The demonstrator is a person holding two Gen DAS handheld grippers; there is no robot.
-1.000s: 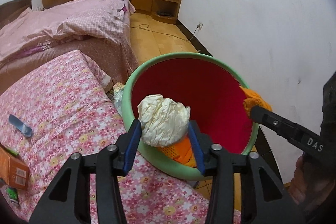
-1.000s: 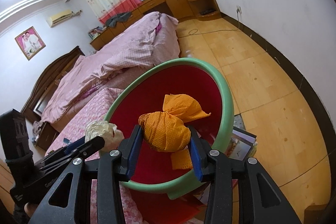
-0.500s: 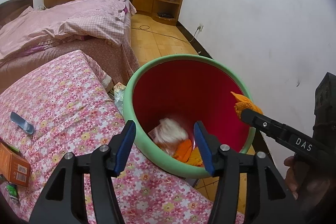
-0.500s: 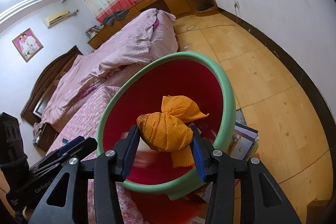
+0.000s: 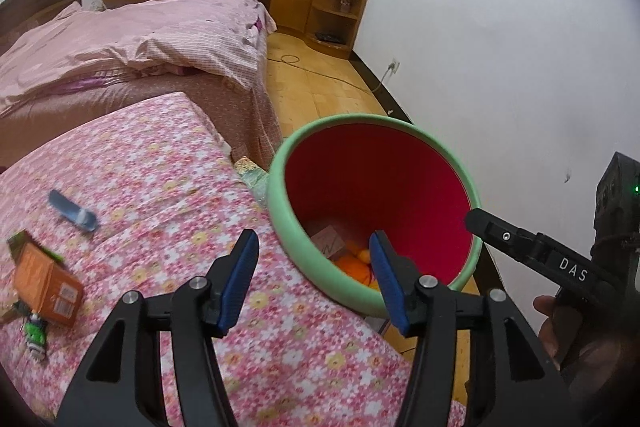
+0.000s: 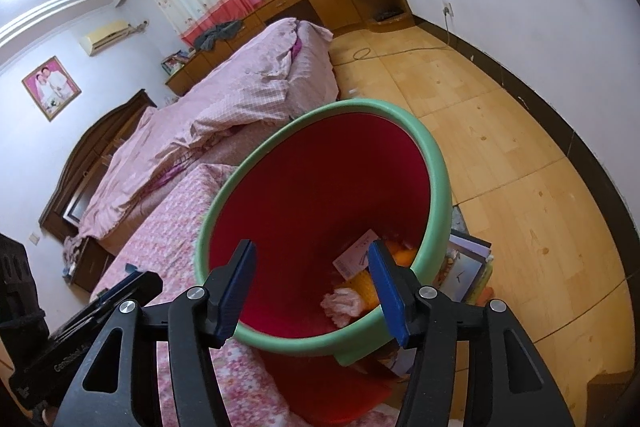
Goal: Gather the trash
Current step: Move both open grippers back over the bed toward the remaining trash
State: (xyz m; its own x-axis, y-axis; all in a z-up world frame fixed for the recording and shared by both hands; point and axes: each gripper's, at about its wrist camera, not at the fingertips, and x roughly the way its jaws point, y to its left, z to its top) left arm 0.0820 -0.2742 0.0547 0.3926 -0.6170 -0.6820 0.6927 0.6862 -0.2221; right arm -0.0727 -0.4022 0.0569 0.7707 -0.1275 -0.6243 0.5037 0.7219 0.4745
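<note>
Both tongs are standing spread and empty: the left gripper (image 5: 314, 281) is hovering over the floral bedspread (image 5: 152, 187), while the right gripper's (image 6: 312, 285) jaws have just been opening above the red bin (image 6: 436, 183), where the orange wad (image 6: 366, 285) and crumpled tissue (image 6: 344, 303) are lying. Next, swing left toward the orange carton (image 5: 48, 285) and blue wrapper (image 5: 72, 211), approaching low. A pink bed (image 5: 132, 39) is lying beyond.

We cannot make out the whole bottom of the green-rimmed red bin (image 5: 400, 183): its near rim hides most of the trash in the left wrist view, leaving only slivers of orange mesh bags (image 5: 354, 267) and a brown cardboard piece (image 5: 330, 245). In the right wrist view the crumpled pinkish paper wad (image 6: 344, 303) is half covered by the rim. The orange carton (image 5: 46, 285) and blue flat object (image 5: 72, 213) on the pink floral bedspread (image 5: 160, 187) are blurred. The small green item (image 5: 34, 331) is too small to identify. The printed papers (image 6: 466, 267) behind the bin are mostly hidden.
</note>
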